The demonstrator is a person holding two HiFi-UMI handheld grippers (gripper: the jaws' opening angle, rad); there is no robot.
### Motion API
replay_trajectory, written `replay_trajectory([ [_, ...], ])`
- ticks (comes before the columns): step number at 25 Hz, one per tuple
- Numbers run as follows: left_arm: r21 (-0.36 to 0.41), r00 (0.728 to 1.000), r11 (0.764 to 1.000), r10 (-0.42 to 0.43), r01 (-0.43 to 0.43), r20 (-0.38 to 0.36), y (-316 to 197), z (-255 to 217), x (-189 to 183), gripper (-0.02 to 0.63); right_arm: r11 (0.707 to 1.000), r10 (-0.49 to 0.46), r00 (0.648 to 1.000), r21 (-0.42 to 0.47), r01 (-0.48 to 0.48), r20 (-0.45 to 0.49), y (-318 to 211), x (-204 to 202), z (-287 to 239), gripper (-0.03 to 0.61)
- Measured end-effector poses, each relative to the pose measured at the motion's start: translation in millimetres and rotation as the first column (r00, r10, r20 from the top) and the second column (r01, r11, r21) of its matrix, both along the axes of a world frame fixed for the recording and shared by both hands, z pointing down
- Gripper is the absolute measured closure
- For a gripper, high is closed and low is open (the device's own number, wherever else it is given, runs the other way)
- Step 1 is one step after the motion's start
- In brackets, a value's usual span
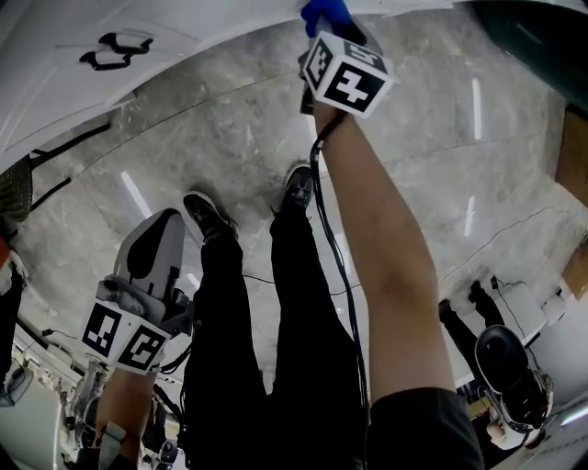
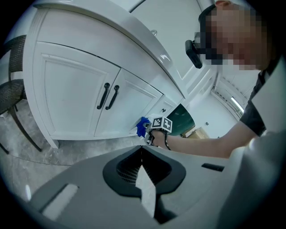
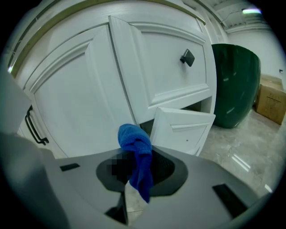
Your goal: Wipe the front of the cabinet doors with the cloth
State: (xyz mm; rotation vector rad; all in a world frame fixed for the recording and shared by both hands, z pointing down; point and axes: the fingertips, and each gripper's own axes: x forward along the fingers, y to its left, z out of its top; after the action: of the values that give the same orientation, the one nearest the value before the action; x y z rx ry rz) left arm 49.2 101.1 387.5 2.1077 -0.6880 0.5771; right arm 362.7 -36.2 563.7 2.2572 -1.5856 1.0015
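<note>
The white cabinet (image 2: 76,94) has two doors with black handles (image 2: 108,96). My right gripper (image 1: 323,37) reaches out on a stretched arm and is shut on a blue cloth (image 1: 325,13), right at the cabinet's lower front. In the right gripper view the blue cloth (image 3: 135,147) hangs bunched from the jaws just before a white door panel (image 3: 80,103). From the left gripper view, the cloth (image 2: 142,126) touches the cabinet beside the right door. My left gripper (image 1: 158,240) hangs low by my left leg, shut and holding nothing.
A small lower door (image 3: 183,129) stands ajar under a drawer with a black knob (image 3: 187,57). A dark green bin (image 3: 234,85) and a cardboard box (image 3: 270,100) stand to the right. A black chair (image 2: 11,89) is left of the cabinet. Cables cross the marble floor (image 1: 230,128).
</note>
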Motion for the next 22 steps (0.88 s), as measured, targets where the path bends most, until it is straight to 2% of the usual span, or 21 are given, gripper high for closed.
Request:
replay_trajectory([
  [4, 0.024, 1.0, 0.999, -0.024, 0.023, 0.002, -12, 1, -23, 0.614, 0.999, -0.03, 0.998, -0.015, 0.03, 0.05, -4, -47, 15, 0.509],
  [8, 0.049, 0.998, 0.997, -0.058, 0.059, -0.009, -19, 4, -44, 0.614, 0.989, -0.145, 0.983, -0.011, 0.147, 0.111, -17, -128, 33, 0.509],
  [10, 0.047, 0.997, 0.996, -0.08, 0.081, -0.016, -22, 7, -55, 0.614, 0.971, -0.237, 0.964, -0.008, 0.24, 0.117, -25, -175, 41, 0.509],
  [13, 0.045, 0.994, 0.994, -0.104, 0.104, -0.018, -26, 15, -71, 0.614, 0.922, -0.384, 0.916, 0.003, 0.387, 0.114, -40, -239, 55, 0.509],
  [15, 0.054, 0.995, 0.994, -0.094, 0.095, -0.012, -28, 21, -75, 0.614, 0.893, -0.449, 0.887, 0.008, 0.45, 0.107, -49, -267, 64, 0.509],
  [18, 0.07, 0.998, 0.995, -0.068, 0.067, -0.001, -32, 26, -75, 0.614, 0.887, -0.461, 0.882, 0.011, 0.462, 0.097, -62, -273, 73, 0.509],
  [22, 0.061, 0.997, 0.996, -0.073, 0.072, 0.012, -31, 39, -76, 0.614, 0.891, -0.455, 0.889, 0.022, 0.454, 0.06, -66, -249, 83, 0.509],
])
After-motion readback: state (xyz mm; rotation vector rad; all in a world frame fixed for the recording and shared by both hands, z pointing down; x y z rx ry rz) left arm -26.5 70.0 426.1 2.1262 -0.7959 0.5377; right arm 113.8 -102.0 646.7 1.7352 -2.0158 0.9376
